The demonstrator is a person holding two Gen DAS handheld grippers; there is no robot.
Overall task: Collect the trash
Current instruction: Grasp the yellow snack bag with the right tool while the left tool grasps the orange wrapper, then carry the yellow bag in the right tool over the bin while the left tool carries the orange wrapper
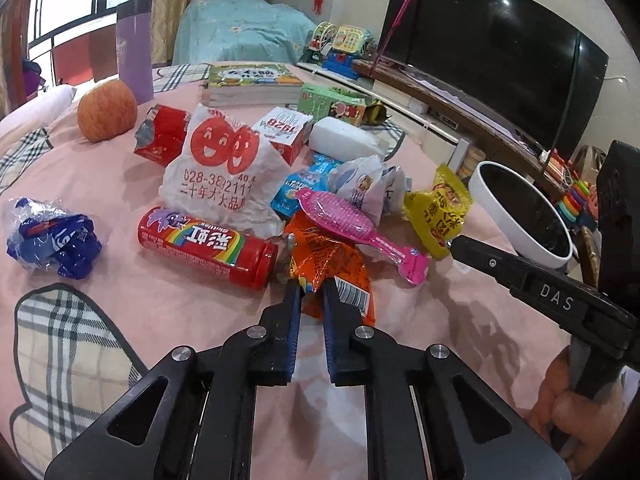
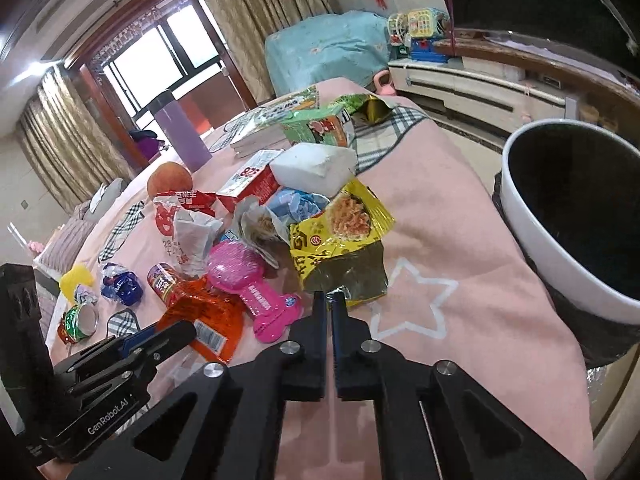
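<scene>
while both grippers sit low over the pink blanket [image 1: 120, 184], each has pinched a wrapper edge – the left gripper [image 1: 311, 286] is clamped on the near end of the orange wrapper [image 1: 332, 268], and the right gripper [image 2: 329, 300] is closed on the lower corner of the yellow snack bag [image 2: 340, 240]. both wrappers lie in the clutter just beside the pink hairbrush [image 1: 352, 224], with the white bin [image 2: 560, 240] off the blanket's right edge. these look like thin, empty foil – very light, crinkly, slippery, likely to flop or slide out – so a corner or sealed seam seems the best hold, and a gentle lift should carry them to the bin
</scene>
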